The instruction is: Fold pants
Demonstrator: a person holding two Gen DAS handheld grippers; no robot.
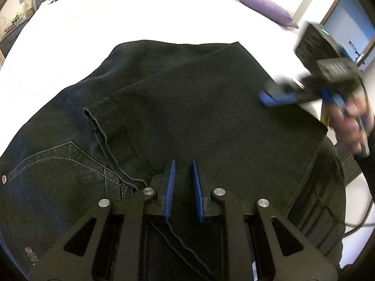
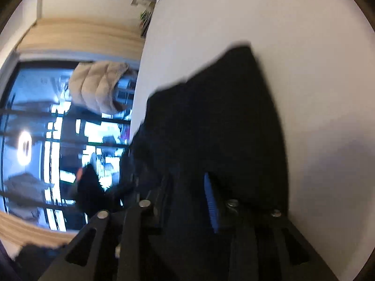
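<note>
Pants [image 1: 187,107], dark denim, lie on a white bed [image 1: 117,23] with the legs folded up over the seat, hems near a back pocket [image 1: 56,164]; my left gripper [image 1: 184,178] hangs over the near edge, blue pads narrowly apart with nothing pinched between them; my right gripper [image 1: 276,98] reaches in at the far right fold, blurred, and I cannot tell whether its fingers have cloth; a purple pillow [image 1: 264,9] sits well beyond. My worry: if the right fingers catch only the top layer, the stack could peel apart; dragging either side unevenly could skew the hems and leave a crooked fold.
</note>
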